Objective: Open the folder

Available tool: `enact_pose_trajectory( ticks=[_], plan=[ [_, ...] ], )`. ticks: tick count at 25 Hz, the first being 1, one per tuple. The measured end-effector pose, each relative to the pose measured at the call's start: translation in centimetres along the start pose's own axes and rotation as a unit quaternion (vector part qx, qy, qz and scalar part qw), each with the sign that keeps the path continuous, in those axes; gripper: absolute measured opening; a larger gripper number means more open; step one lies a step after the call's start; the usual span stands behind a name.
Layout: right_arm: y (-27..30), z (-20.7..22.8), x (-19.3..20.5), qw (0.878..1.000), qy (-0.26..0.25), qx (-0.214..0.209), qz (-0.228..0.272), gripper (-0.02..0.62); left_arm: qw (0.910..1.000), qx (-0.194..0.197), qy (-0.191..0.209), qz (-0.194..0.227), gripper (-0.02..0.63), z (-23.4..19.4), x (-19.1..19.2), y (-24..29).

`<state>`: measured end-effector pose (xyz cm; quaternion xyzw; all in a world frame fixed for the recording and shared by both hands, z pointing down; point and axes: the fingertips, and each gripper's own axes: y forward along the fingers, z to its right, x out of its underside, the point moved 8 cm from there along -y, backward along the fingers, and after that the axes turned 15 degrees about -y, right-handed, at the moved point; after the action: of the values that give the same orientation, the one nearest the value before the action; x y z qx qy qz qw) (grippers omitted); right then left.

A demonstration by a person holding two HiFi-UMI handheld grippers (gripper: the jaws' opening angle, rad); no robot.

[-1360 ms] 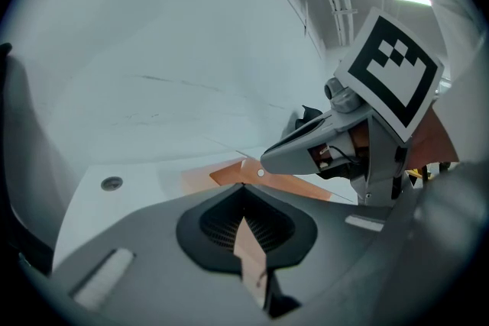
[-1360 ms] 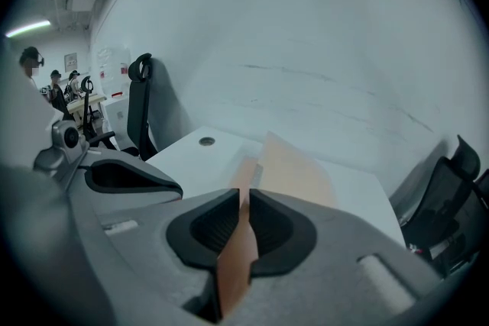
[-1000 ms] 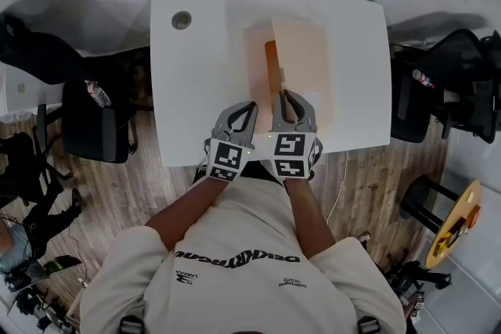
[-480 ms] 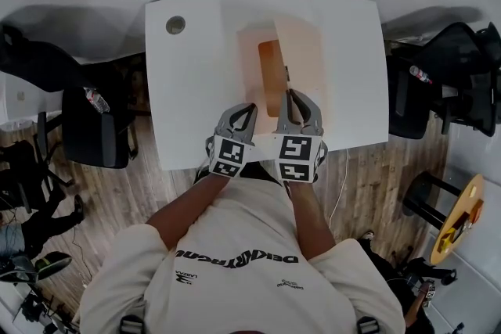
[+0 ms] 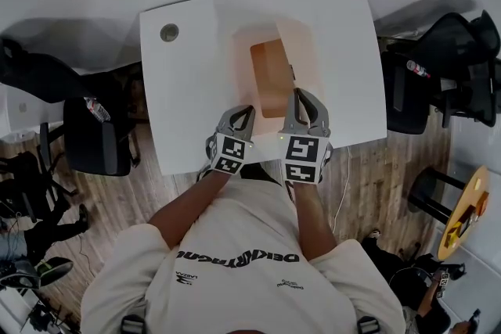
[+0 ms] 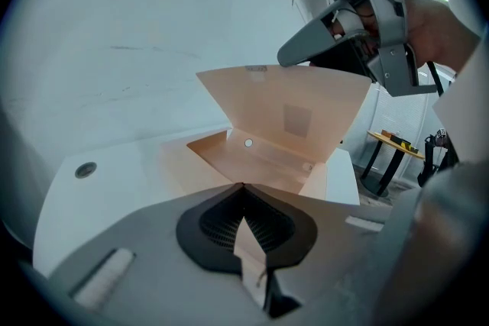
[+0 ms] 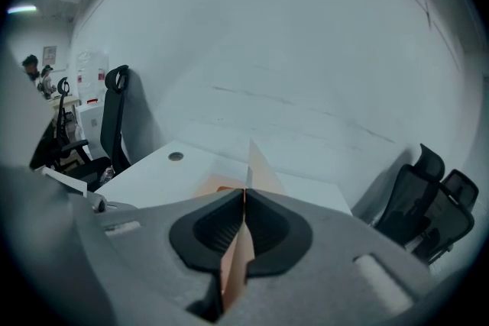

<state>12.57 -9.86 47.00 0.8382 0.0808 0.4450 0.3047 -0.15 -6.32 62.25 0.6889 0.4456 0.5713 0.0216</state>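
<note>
Folder cover (image 5: 301, 51) raised, right gripper (image 5: 297, 95) (jaws just closing) pinching it

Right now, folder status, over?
Right tool just closing on cover, cover lifted. Left tool shut on folder, near edge. Nothing in the way.

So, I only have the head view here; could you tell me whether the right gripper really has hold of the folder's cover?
Observer: Yes. On the right gripper the jaws have just been closing, and they pinch the front cover edge-on.
Operator: And the left one?
Observer: The left gripper is shut on the bottom sheet.
Operator: Anything inside?
Observer: A small white stud sits on the inner face.
</note>
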Motion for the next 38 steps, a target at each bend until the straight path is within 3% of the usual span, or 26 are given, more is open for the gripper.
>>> enact_pose_trajectory(
  ticks=[13, 38],
  plan=[
    [-1.3, 3.3, 1.0, 0.999, 0.021, 0.032, 0.005, 0.002, 0.9970, -0.018, 0.040, -0.063, -0.001, -0.4, 1.6, 1.9],
    [-2.6, 10.5, 5.4, 0.995, 0.047, 0.089, -0.018, 0.000, 0.9902, -0.043, 0.080, -0.106, 0.000, -0.6, 1.2, 2.0]
  ],
)
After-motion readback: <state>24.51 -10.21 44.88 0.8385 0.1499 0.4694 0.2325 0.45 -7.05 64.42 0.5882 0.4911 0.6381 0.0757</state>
